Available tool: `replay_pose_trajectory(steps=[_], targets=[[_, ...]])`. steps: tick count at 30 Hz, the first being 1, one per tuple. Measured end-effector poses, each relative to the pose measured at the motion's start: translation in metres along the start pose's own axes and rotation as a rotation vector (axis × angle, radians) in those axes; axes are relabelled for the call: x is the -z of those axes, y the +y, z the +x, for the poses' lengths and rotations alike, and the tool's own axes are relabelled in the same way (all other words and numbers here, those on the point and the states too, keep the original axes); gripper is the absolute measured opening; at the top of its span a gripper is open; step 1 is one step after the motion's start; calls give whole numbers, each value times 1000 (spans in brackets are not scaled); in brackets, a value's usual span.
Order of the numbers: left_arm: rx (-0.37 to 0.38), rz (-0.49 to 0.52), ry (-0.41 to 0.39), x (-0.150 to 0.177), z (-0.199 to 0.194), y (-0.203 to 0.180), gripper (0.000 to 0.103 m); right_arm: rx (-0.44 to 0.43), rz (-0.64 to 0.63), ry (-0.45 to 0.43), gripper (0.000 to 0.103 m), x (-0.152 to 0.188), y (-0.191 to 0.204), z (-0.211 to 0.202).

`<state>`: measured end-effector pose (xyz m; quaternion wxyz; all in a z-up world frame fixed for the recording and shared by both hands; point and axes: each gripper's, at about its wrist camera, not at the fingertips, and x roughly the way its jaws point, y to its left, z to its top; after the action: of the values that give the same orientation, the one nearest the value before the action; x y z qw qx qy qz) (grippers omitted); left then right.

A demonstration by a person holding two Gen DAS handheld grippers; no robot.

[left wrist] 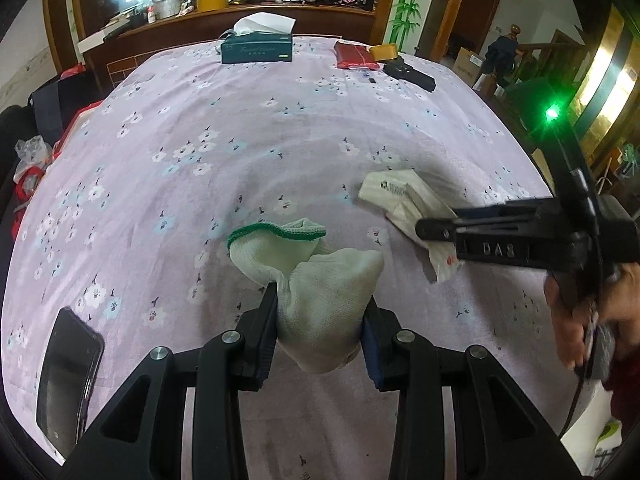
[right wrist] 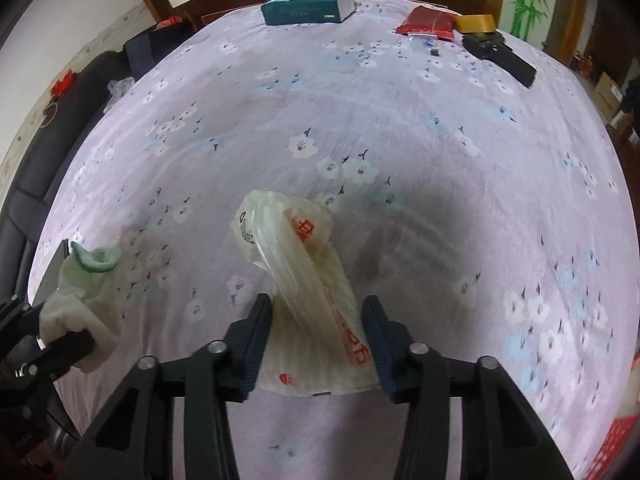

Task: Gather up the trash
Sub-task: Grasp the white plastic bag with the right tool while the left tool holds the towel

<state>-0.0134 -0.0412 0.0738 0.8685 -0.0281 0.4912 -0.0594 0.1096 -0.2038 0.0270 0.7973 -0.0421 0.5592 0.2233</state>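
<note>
The right gripper (right wrist: 316, 340) has its jaws closed around a crumpled plastic bag (right wrist: 298, 276) lying on the bed (right wrist: 460, 168). The bag is light, soft and slippery, so take it by its bunched middle. To the bag's left, the left gripper (left wrist: 322, 320) pinches a sock (left wrist: 320, 292). Farther left lies a phone (left wrist: 66, 376); a tissue box (right wrist: 308, 6) sits well beyond. Nothing blocks the bag.
</note>
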Motion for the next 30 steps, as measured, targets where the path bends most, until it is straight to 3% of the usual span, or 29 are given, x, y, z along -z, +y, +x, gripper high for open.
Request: replay_pose_trajectory(steps=[15, 30], targets=[[32, 107, -25, -8, -2, -54, 35, -13, 295, -145, 41, 82, -18, -92], [69, 207, -49, -6, -14, -101, 35, -19, 448, -189, 41, 139, -47, -128]])
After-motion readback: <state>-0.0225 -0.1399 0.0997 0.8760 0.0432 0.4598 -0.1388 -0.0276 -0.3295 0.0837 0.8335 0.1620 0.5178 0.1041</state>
